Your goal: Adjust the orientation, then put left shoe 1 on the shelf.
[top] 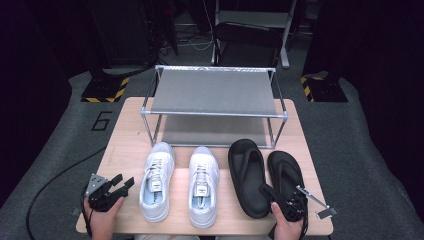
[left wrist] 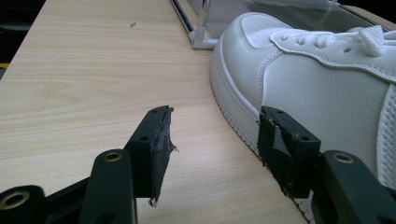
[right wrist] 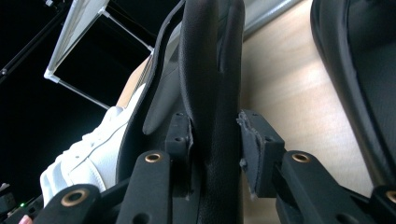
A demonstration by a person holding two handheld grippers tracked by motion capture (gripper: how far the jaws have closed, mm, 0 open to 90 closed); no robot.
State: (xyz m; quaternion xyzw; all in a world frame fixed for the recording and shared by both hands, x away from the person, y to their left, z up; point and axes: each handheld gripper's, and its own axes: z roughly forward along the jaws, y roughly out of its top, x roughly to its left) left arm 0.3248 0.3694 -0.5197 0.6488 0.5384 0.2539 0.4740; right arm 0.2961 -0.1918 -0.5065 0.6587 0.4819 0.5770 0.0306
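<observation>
Two black sandals lie side by side at the table's front right. My right gripper (top: 266, 190) (right wrist: 215, 126) is shut on the heel-side edge of the left black sandal (top: 247, 170) (right wrist: 210, 70), which fills the gap between both pads. The right black sandal (top: 286, 172) (right wrist: 359, 70) lies just beside it, apart. A pair of white sneakers stands to the left: the left sneaker (top: 157, 180) (left wrist: 327, 79) and the right sneaker (top: 203, 185) (right wrist: 93, 154). Near the front left corner my left gripper (top: 125, 181) (left wrist: 215, 121) rests open, close beside the left sneaker's side, with nothing between its pads.
A metal rack (top: 215, 92) (left wrist: 201, 37) (right wrist: 79, 28) with two grey shelves stands at the back of the wooden table (top: 130, 130), right behind the shoes' toes. Bare wood lies left of the sneakers. A cable trails off the table's left edge.
</observation>
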